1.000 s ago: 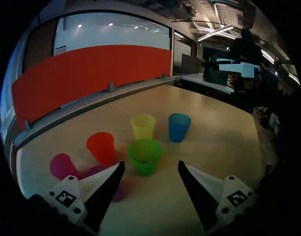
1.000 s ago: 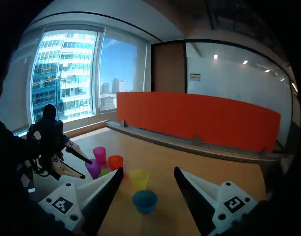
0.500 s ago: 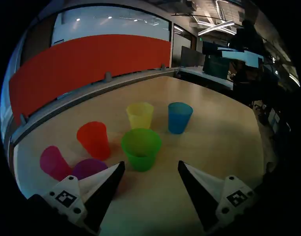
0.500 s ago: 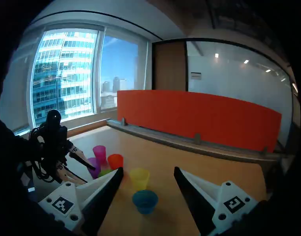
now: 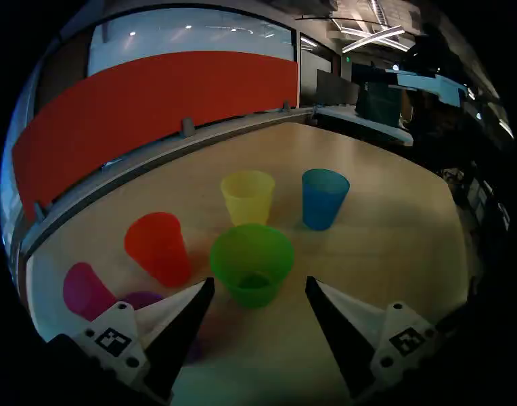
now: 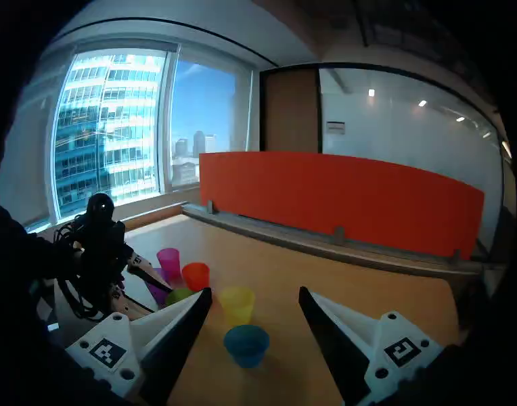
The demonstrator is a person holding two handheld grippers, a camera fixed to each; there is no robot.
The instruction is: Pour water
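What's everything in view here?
green cup: one, green, front of cluster
yellow cup: one, yellow, behind green cup
blue cup: one, blue, beside yellow cup
red cup: one, red-orange, beside green cup
pink cup: one, pink, past red cup
purple cup: one, purple, partly behind a finger
table: one, light wood, under cups
partition: one, orange, along table's edge
window: one, clear glass, beyond table
left gripper: one, white-black, open
right gripper: one, white-black, open

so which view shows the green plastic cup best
The left gripper view: the green plastic cup sits close and whole, mouth and inside visible, just ahead of the left gripper. In the right gripper view it is small and far off, its lower part hidden by the right gripper.
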